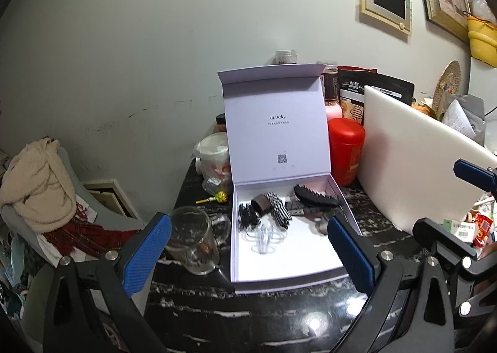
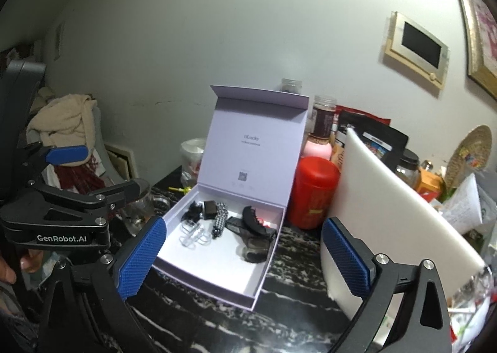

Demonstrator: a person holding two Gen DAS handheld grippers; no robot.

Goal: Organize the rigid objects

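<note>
A pale lilac gift box [image 1: 310, 277] [image 2: 264, 278] stands open on the black marble table, lid upright. Inside lie several hair accessories: a clear claw clip [image 1: 264, 239] [image 2: 194, 235], a black-and-white checked clip [image 1: 279, 208] [image 2: 220, 219], a black toothed clip [image 1: 313, 196] [image 2: 254, 221], black hair ties [image 1: 247, 214] and a dark brown clip [image 2: 256, 247]. My left gripper [image 1: 248, 255] is open and empty, held in front of the box. My right gripper [image 2: 245, 258] is open and empty, also just before the box.
A glass mug [image 1: 194, 239] stands left of the box, a lollipop [image 1: 217, 197] behind it. A red canister [image 1: 346, 151] [image 2: 313, 191], jars and snack bags crowd the back. A white board [image 1: 413, 163] [image 2: 391, 216] leans at right. A chair with clothes [image 1: 40, 179] stands at left.
</note>
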